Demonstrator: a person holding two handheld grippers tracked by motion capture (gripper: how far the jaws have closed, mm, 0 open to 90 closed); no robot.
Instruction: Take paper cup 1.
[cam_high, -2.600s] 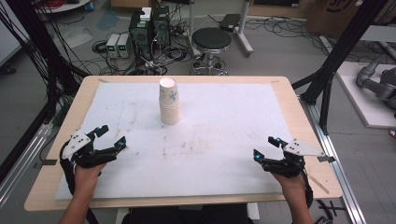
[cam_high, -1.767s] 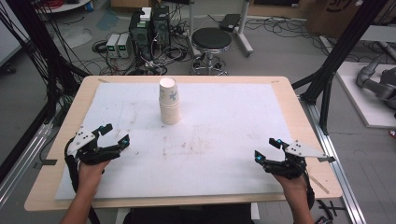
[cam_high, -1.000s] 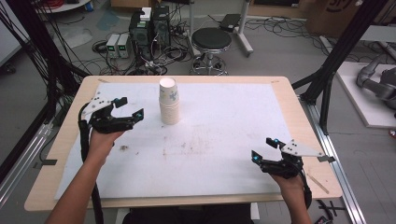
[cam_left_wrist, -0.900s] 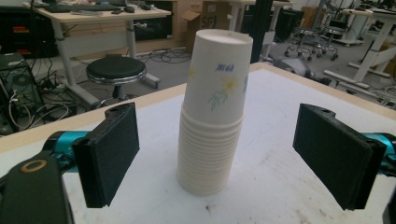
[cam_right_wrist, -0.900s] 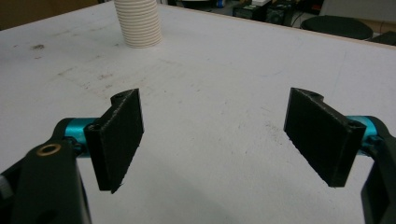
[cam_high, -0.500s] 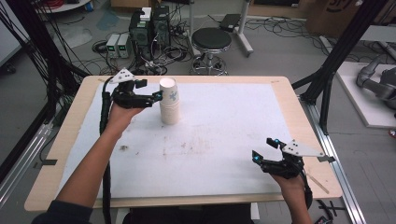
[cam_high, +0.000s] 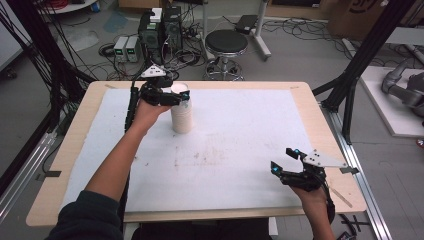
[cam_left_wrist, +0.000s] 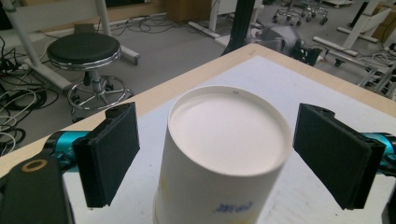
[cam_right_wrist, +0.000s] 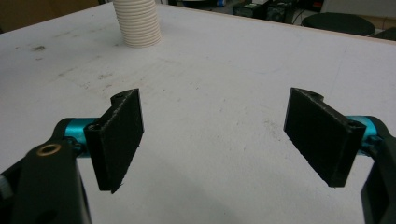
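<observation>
The stack of paper cups (cam_high: 181, 111) stands upside down in the upper middle of the high view, on the white mat (cam_high: 240, 150) that covers the table (cam_high: 310, 100); the left gripper (cam_high: 172, 97) sits at its top, just left of centre in that frame. In the left gripper view the top cup (cam_left_wrist: 224, 154) fills the lower middle, its flat base facing up, with one black pad to each side of it and a clear gap on both — so the jaws are spread wide and straddle the cup without touching it; nothing is gripped yet.

The right gripper (cam_high: 286, 161) rests low at the lower right of the high view, well apart from the stack; in the right gripper view its jaws also stand wide apart over bare mat, with the ribbed stack (cam_right_wrist: 138, 23) far off at the upper left.

As a judgement: the reach looks done, while the close on the top cup, the lift off the stack and any placing all remain — the work is barely begun.
</observation>
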